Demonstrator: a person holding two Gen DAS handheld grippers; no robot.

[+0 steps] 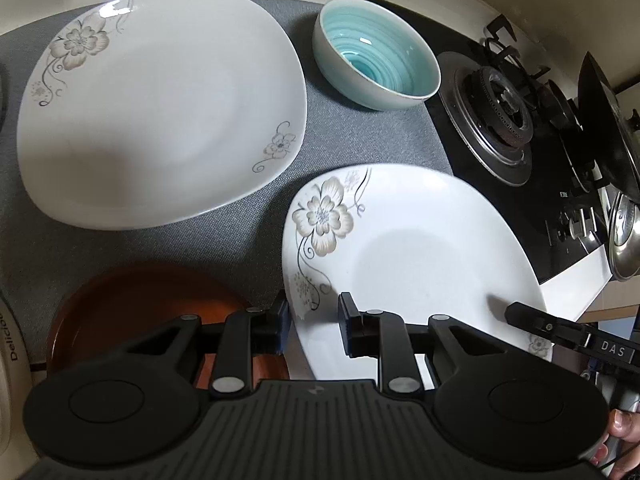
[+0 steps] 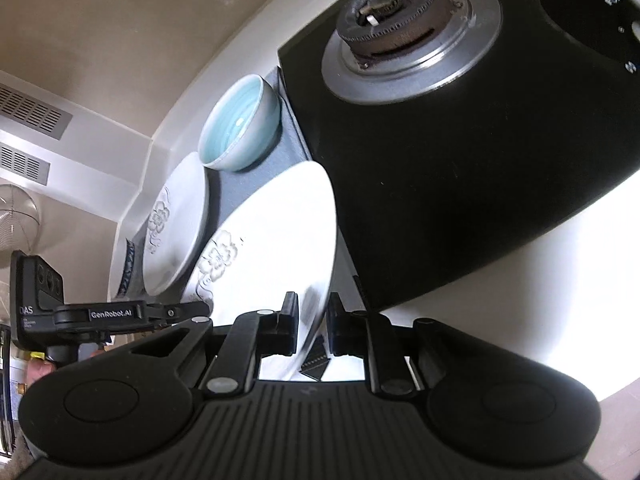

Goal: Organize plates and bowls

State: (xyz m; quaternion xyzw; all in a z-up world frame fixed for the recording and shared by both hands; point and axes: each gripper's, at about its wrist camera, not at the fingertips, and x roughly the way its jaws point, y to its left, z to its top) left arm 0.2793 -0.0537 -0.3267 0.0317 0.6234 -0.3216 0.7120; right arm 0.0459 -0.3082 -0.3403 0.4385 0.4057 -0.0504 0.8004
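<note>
A white floral plate (image 2: 276,232) is tilted up off the counter, and my right gripper (image 2: 314,320) is shut on its near rim. In the left wrist view this plate (image 1: 420,260) fills the lower right, with the right gripper's finger (image 1: 532,320) on its far edge. My left gripper (image 1: 312,326) straddles the plate's left rim with its jaws apart; one finger is outside the edge and the other over the plate's face. A larger floral plate (image 1: 160,112) lies flat on the grey mat (image 1: 240,248). A teal bowl (image 1: 376,52) stands behind it. A brown dish (image 1: 140,304) sits under my left finger.
A black gas stove (image 1: 492,120) with a burner (image 2: 400,20) borders the mat on the right. Pot lids (image 1: 624,232) stand at the stove's far side. A pale appliance (image 1: 8,340) is at the left edge. The white counter (image 2: 520,300) runs along the front.
</note>
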